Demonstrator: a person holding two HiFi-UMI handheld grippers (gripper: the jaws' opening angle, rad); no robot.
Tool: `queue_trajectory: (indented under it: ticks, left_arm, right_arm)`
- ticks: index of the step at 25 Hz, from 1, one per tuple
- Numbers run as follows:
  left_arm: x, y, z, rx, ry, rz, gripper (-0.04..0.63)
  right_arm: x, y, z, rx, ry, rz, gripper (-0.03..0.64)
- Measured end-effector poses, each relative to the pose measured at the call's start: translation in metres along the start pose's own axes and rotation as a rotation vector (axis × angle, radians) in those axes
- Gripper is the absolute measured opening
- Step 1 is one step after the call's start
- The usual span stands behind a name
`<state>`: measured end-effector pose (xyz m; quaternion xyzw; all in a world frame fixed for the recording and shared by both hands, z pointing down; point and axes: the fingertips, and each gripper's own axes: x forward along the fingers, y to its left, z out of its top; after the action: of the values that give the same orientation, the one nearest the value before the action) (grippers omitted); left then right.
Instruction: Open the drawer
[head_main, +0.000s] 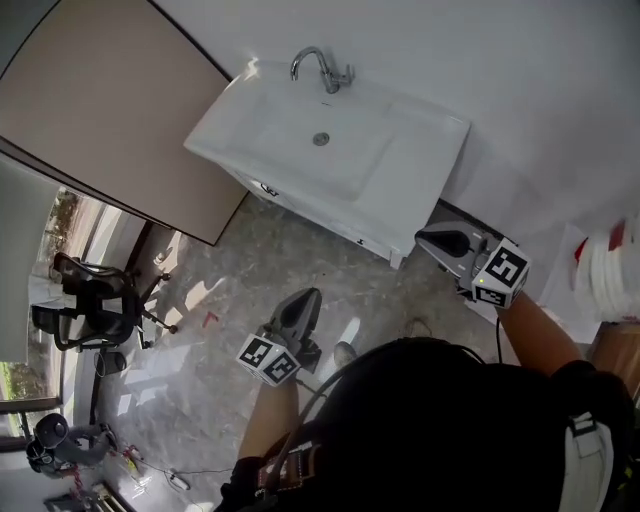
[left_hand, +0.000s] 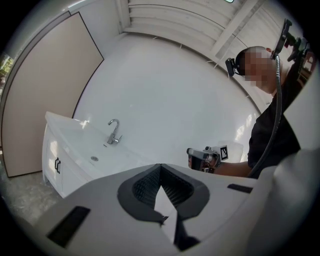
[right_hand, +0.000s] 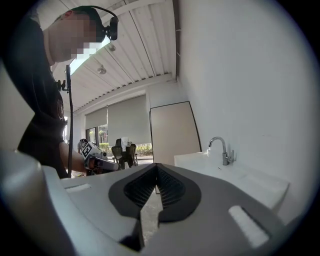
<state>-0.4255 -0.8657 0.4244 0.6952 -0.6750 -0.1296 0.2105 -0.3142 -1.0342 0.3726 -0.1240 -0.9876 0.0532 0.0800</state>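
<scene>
The white sink (head_main: 380, 185) is standing against the wall, its chrome faucet (head_main: 322, 68) sitting at the back rim. The drawer front (head_main: 268, 189) is lying flush just under the sink's front edge and showing a small dark handle, so it is sitting shut. The left gripper (head_main: 308, 296) is hovering out in front of the sink, over the marbled floor (head_main: 220, 330), well apart from the drawer front and pointing toward it. Its jaws are pressing together with nothing between them. The right gripper (head_main: 424, 238) is hanging just beside the sink's right front corner, touching nothing, and its jaws are likewise pressing together on nothing. A beige panel (head_main: 100, 110) is leaning up on the sink's left, and a dark office chair (head_main: 95, 300) is standing well to the left of the sink.
</scene>
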Motion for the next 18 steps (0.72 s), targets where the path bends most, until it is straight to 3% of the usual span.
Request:
queue_trajectory:
  ticks: [4,11,18]
  left_arm:
    - [0.008,0.030,-0.030,-0.030,0.032,-0.002,0.000]
    - [0.040,0.082,-0.077,-0.013,0.105,-0.033,0.000]
    - [0.065,0.150,-0.168,-0.038,0.146,-0.001,0.000]
  right_arm:
    - [0.018,-0.004,-0.029,-0.010,0.026,-0.026,0.000]
    - [0.046,-0.007,-0.075,-0.011,0.040,-0.090,0.000]
    - [0.084,0.012,-0.156,-0.060,0.052,-0.036,0.000]
